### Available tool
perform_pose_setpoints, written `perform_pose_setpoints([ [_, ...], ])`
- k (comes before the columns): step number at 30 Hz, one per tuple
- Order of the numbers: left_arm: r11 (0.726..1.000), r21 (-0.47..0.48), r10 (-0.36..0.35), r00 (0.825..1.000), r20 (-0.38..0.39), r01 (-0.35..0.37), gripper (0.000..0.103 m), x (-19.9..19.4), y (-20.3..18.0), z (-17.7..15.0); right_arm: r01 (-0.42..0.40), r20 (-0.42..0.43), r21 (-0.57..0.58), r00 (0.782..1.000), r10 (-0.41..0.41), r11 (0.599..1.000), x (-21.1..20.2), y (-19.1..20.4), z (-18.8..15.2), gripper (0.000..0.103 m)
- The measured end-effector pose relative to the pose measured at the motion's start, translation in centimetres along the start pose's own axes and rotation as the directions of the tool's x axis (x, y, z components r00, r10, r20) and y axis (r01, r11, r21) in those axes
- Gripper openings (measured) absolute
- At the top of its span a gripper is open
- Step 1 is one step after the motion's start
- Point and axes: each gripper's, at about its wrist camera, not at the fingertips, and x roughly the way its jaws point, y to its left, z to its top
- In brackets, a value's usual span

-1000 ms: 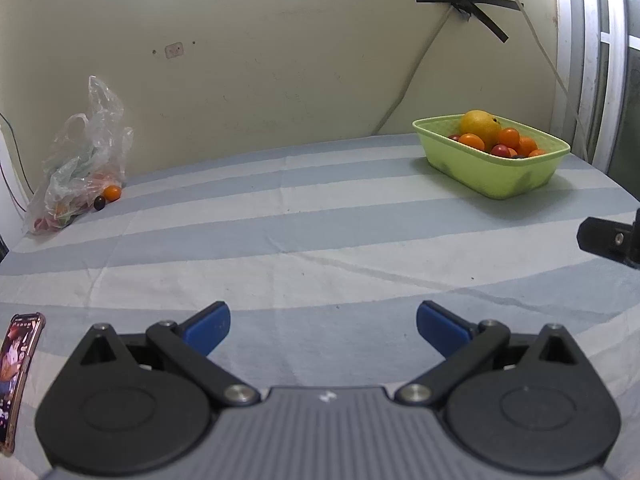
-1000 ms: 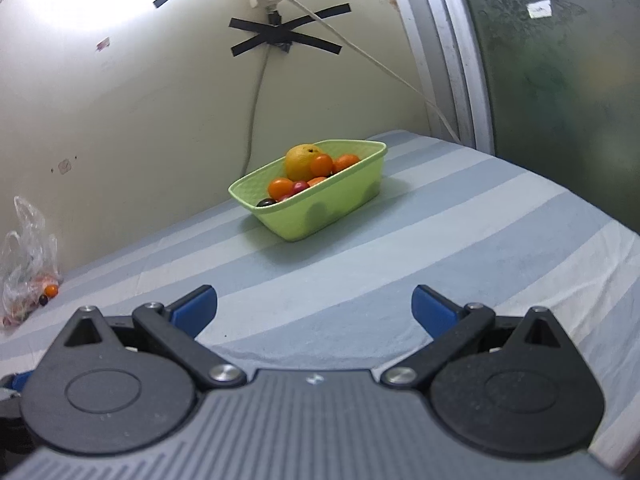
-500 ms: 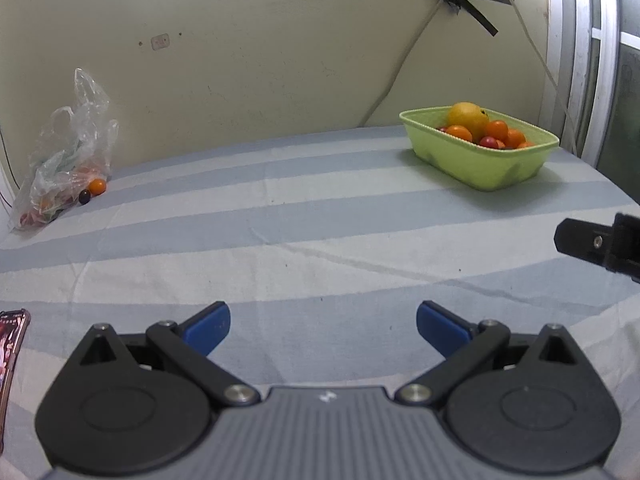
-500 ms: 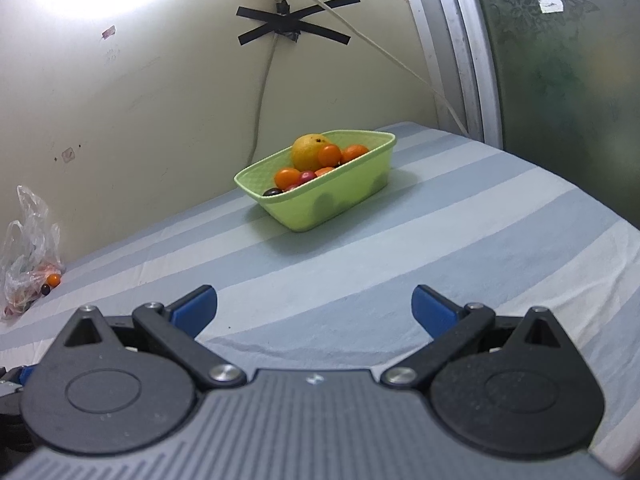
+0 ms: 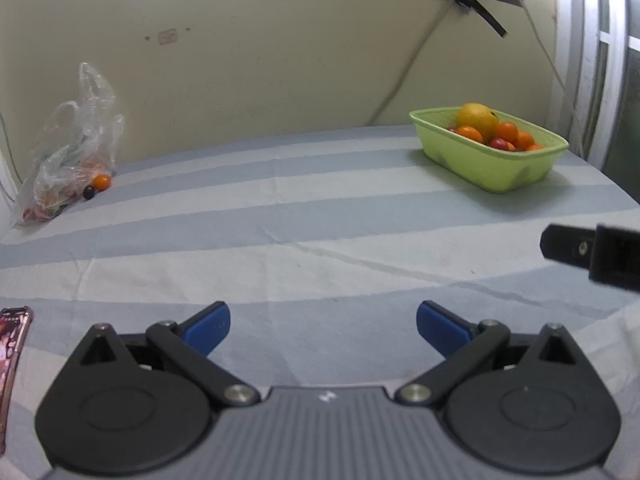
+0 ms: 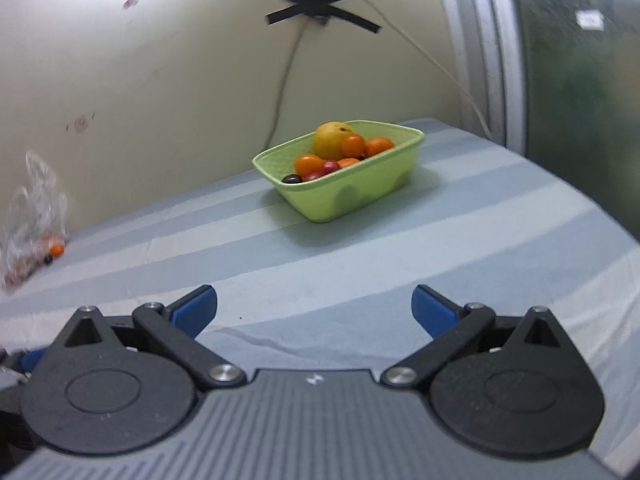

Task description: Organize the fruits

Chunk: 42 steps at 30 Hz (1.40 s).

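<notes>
A: Where the striped cloth meets the cream wall, what sits on the worktop [image 5: 320, 216]?

B: A light green tub [image 5: 490, 156] at the far right, near the window frame. It holds a big yellow fruit [image 5: 478, 119], several small oranges [image 5: 508, 131] and a few dark red fruits [image 5: 500, 144]. From the right wrist view the same tub [image 6: 344, 184] sits straight ahead, with a nearly black fruit [image 6: 291, 179] at its near corner.

A: Any fruit outside the tub?

B: Yes — at the far left, against the wall, a crumpled clear bag [image 5: 68, 148] lies on the cloth with small fruits inside. Just beside its mouth rest a loose orange [image 5: 102, 181] and a dark fruit [image 5: 89, 191], touching or nearly so. They are well apart from the tub.

A: And the tools?

B: The left tool [image 5: 323, 322] has its blue-tipped fingers [image 5: 208, 326] spread wide with nothing between them, low over the cloth. The right tool [image 6: 314, 308] is the same — fingers apart, empty, pointed toward the tub. Part of its black body shows at the right edge of the left view.

A: Anything else?

B: A phone [image 5: 14, 356] lies at the near left edge, and black tape [image 6: 324, 4] crosses a cable [image 6: 286, 76] on the wall.
</notes>
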Motion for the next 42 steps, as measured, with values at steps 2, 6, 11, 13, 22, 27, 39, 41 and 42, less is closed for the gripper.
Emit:
perform_pose_setpoints([
  [2, 1.000, -0.011, 0.013, 1.000, 0.006, -0.013, 0.103, 0.0, 0.5, 0.3, -0.012, -0.010, -0.028, 1.000, 0.012, 1.000, 0.1, 0.5, 0.3, 0.103],
  [6, 0.999, -0.024, 0.031, 0.999, 0.015, -0.031, 0.103, 0.0, 1.1, 0.5, -0.019, 0.004, -0.085, 1.000, 0.020, 0.996, -0.1, 1.4, 0.8, 0.103],
  [11, 0.999, -0.029, 0.033, 0.999, 0.015, -0.033, 0.103, -0.1, 1.3, 0.5, -0.033, 0.004, -0.112, 0.999, 0.033, 0.993, -0.2, 2.1, 1.2, 0.103],
  [13, 0.999, -0.027, 0.034, 0.999, 0.020, -0.033, 0.103, -0.2, 1.3, 0.5, -0.031, 0.007, -0.122, 0.999, 0.032, 0.992, -0.1, 2.4, 1.2, 0.103],
  [22, 0.999, -0.021, 0.033, 0.999, 0.027, -0.032, 0.103, -0.4, 1.2, 0.3, -0.024, 0.005, -0.129, 1.000, 0.024, 0.991, 0.0, 2.7, 1.2, 0.103],
  [27, 0.999, -0.021, 0.024, 0.999, 0.028, -0.024, 0.103, -0.4, 1.3, 0.3, -0.019, -0.001, -0.120, 1.000, 0.019, 0.993, 0.2, 2.7, 1.1, 0.103],
  [39, 0.999, -0.023, 0.034, 0.999, 0.021, -0.033, 0.103, -0.1, 1.3, 0.2, -0.016, -0.014, -0.097, 1.000, 0.015, 0.995, 0.6, 2.4, 0.8, 0.103],
  [41, 0.999, -0.019, 0.038, 0.999, 0.019, -0.038, 0.103, -0.1, 1.1, 0.1, -0.016, -0.018, -0.092, 1.000, 0.015, 0.996, 0.6, 2.3, 0.8, 0.103],
  [42, 0.999, -0.017, 0.041, 0.999, 0.018, -0.040, 0.103, -0.1, 1.0, 0.1, -0.016, -0.020, -0.091, 1.000, 0.015, 0.996, 0.7, 2.2, 0.8, 0.103],
])
